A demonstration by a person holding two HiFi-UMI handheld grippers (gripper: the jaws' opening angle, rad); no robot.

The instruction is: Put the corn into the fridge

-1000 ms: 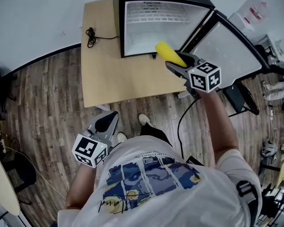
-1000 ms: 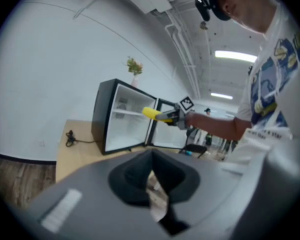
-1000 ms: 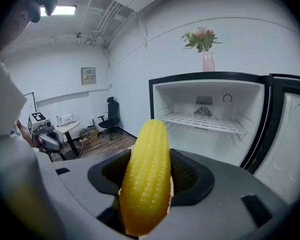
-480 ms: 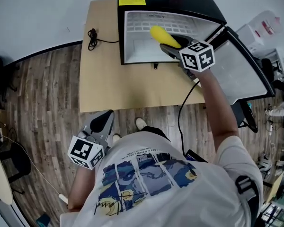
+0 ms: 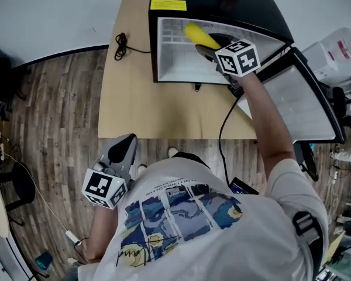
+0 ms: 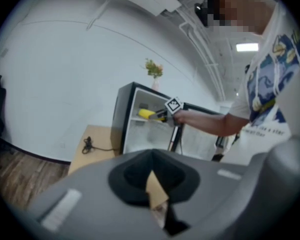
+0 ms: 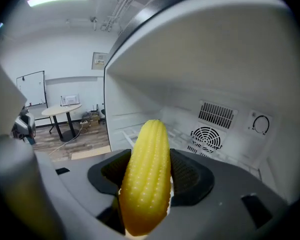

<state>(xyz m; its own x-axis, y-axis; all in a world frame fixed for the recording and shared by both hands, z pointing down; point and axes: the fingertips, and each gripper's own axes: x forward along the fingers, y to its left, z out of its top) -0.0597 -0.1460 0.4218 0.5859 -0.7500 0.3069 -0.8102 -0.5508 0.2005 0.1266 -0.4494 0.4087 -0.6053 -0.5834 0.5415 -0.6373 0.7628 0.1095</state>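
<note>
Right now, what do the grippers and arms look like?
The left gripper and right gripper are grey with dark jaws, each bearing a white cube with black square markers. A black cable trails from the right one. Short white T-shirt sleeves.

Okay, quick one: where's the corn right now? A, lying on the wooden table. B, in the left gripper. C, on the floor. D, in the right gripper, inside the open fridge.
D: the right gripper is shut on the corn, and the fridge walls and fan grille show around it.
</note>
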